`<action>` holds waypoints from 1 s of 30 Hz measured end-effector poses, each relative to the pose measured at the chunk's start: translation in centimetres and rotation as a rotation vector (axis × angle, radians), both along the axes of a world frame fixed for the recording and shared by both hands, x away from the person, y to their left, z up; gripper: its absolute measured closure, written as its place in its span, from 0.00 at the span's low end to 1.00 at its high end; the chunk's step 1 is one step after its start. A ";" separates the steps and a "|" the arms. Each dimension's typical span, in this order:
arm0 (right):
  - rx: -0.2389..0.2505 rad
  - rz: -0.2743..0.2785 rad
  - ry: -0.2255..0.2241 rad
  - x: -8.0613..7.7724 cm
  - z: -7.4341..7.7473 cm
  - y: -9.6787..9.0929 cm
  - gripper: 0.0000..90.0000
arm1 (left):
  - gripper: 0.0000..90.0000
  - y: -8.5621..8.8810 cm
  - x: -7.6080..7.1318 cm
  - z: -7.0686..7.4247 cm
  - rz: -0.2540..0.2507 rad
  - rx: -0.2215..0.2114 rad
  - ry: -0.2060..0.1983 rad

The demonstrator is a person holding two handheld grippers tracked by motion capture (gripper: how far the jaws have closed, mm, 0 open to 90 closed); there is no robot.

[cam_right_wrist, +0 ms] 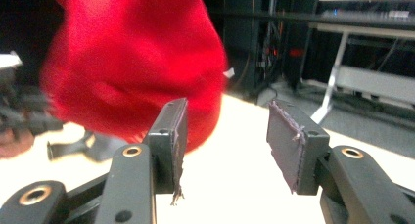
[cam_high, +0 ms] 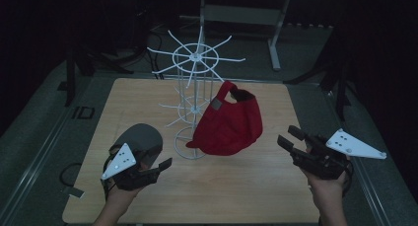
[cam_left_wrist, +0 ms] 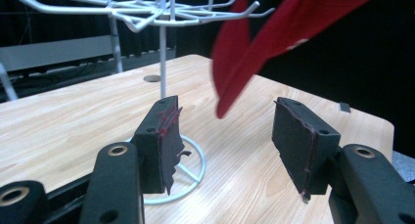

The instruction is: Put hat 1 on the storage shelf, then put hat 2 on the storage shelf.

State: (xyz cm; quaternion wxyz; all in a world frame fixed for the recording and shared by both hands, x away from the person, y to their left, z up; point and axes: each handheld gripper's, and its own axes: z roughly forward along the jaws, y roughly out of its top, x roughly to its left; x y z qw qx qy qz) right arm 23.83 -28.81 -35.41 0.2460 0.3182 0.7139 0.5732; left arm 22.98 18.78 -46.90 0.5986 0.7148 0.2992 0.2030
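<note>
A red cap (cam_high: 229, 125) hangs from a hook of the white wire rack (cam_high: 194, 58) that stands mid-table, its brim pointing down-left. A dark grey cap (cam_high: 142, 139) lies on the table left of the rack's base. My left gripper (cam_high: 157, 166) hovers just in front of the grey cap, open, with nothing between its fingers (cam_left_wrist: 161, 141); the rack's ring base and the red brim (cam_left_wrist: 244, 62) lie ahead of it. My right gripper (cam_high: 290, 137) is right of the red cap, apart from it, open and empty. In the right gripper view the red cap (cam_right_wrist: 137, 62) looms close beyond the jaws.
The wooden table (cam_high: 246, 186) has a dark surround. A metal desk frame (cam_high: 276, 33) stands behind it. Stand legs (cam_high: 340, 78) rise at the table's far right, and a cable (cam_high: 69, 174) loops off the left edge.
</note>
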 end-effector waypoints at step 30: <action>-0.039 -0.166 0.213 2.6 -18.0 -7.9 0.20 | 0.49 8.1 -1.9 -5.4 0.233 0.050 0.107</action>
